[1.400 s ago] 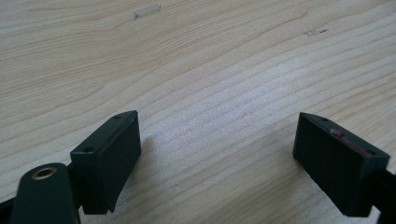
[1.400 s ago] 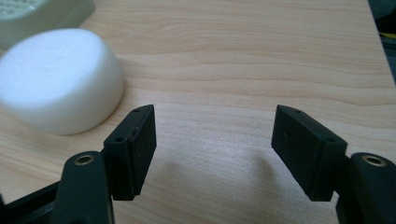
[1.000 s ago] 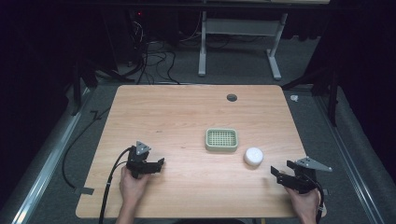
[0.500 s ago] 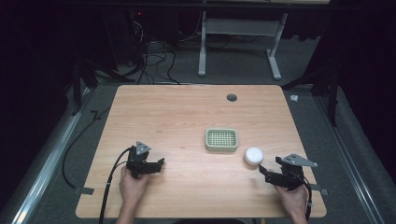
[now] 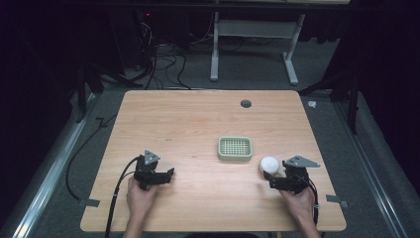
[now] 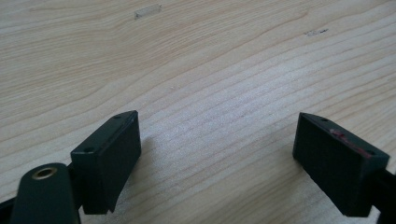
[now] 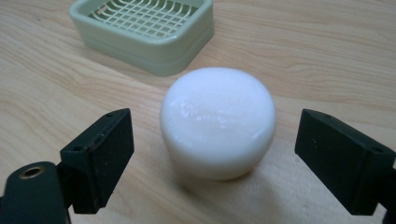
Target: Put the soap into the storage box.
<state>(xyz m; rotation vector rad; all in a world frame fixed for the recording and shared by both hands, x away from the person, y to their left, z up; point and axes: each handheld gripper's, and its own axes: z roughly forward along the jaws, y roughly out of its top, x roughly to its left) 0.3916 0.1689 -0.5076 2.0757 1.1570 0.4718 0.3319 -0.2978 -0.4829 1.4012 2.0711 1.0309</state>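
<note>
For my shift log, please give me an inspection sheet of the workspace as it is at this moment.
Surface: wooden table, light grain, a round dark hole near its far edge.
Job's things: white round soap on the table; pale green soap dish with a grid insert, empty, just beyond the soap and apart from it.
Clutter: nothing seen on the table.
Grippers: left gripper open over bare wood; right gripper open, one jaw on each side of the soap, not touching it.
Cables: a black cable trails from the left gripper off the near edge.
Surroundings: dark room, white table frame and tangled wires on the floor behind.
</note>
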